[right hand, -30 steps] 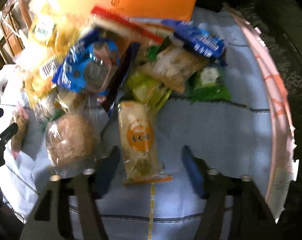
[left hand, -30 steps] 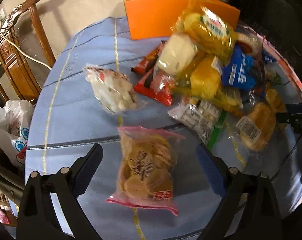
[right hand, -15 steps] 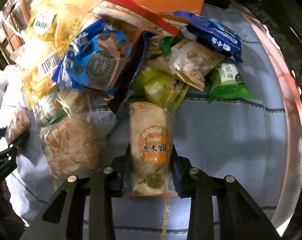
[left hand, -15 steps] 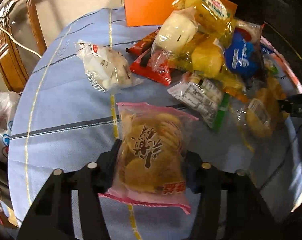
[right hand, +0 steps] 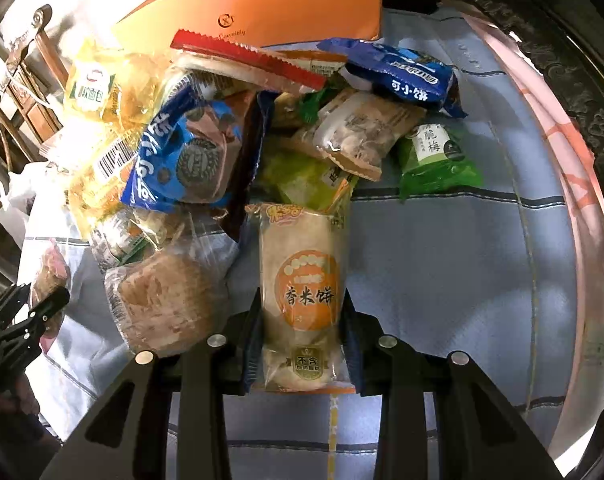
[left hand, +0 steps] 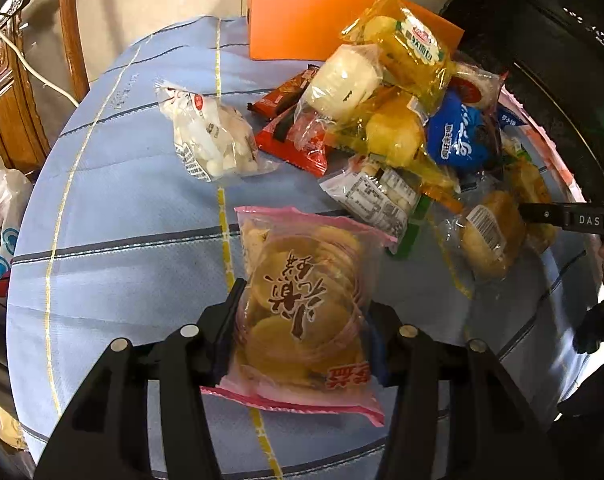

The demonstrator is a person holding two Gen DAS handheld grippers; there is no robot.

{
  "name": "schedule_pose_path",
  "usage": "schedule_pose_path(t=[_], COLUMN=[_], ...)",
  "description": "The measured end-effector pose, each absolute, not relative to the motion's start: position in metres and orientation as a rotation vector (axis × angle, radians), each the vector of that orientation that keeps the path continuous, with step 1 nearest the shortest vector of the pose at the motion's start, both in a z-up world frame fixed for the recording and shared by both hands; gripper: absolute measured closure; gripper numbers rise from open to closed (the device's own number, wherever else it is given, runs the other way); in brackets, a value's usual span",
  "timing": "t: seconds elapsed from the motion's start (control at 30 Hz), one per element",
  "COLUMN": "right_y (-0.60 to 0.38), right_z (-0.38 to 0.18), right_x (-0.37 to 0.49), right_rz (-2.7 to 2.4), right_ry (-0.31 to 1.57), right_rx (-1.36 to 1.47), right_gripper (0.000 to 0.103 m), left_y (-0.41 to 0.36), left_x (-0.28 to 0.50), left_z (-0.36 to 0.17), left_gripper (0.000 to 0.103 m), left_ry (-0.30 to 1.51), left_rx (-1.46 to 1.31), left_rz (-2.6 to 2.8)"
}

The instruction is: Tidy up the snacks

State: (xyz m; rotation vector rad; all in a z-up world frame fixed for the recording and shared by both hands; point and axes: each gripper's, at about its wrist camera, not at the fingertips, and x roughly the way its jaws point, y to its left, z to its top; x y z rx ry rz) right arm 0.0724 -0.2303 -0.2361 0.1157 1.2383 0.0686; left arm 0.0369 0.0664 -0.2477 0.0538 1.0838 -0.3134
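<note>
Since a second ago both grippers have gone from wide open above the table to clamped on a packet each: the left gripper (left hand: 302, 328) now squeezes the pink-edged bag of round crackers (left hand: 302, 304), its dark pads pressed into the crinkled clear film on both sides, and the right gripper (right hand: 299, 332) grips the long rice cracker packet (right hand: 299, 296) with the orange circle on its front. Both packets lie at the near edge of the snack heap (right hand: 261, 132) on a round table under a pale blue woven tablecloth (left hand: 121, 240) crossed by dark and yellow stripes. The heap is glossy, rumpled film: a blue cookie pouch (right hand: 189, 156), a red wrapper with a sawtooth edge (right hand: 245, 62), a flat green plum sachet (right hand: 436, 160), a yellow transparent bread bag (left hand: 410, 52) and a clear bag holding a brown, rough-crusted bun (right hand: 161, 300) just beside the rice cracker packet. A clear bag of white lumpy sweets (left hand: 209, 140) lies apart from the heap. Behind it stands a smooth, rigid orange box (left hand: 302, 20), and a carved wooden chair (left hand: 9, 76) is beyond the table's edge
</note>
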Motion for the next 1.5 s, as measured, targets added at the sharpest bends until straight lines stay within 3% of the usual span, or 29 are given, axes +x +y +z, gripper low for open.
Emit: schedule_pose_path(t=[0.4, 0.93, 1.5], right_y=[-0.239, -0.246, -0.234], right_z=[-0.204, -0.122, -0.038], right_x=[0.056, 0.064, 0.141], right_rz=[0.093, 0.160, 0.134], right_ry=[1.201, 1.046, 0.848], right_rx=[0.128, 0.166, 0.239], right_gripper=[0.069, 0.069, 0.069], left_y=[0.060, 0.059, 0.053], left_x=[0.033, 0.047, 0.130], left_z=[-0.219, -0.157, -0.079], left_gripper=[0.052, 0.052, 0.052], left_ry=[1.037, 0.962, 0.827], left_rx=[0.058, 0.033, -0.007], left_rz=[-0.303, -0.281, -0.293])
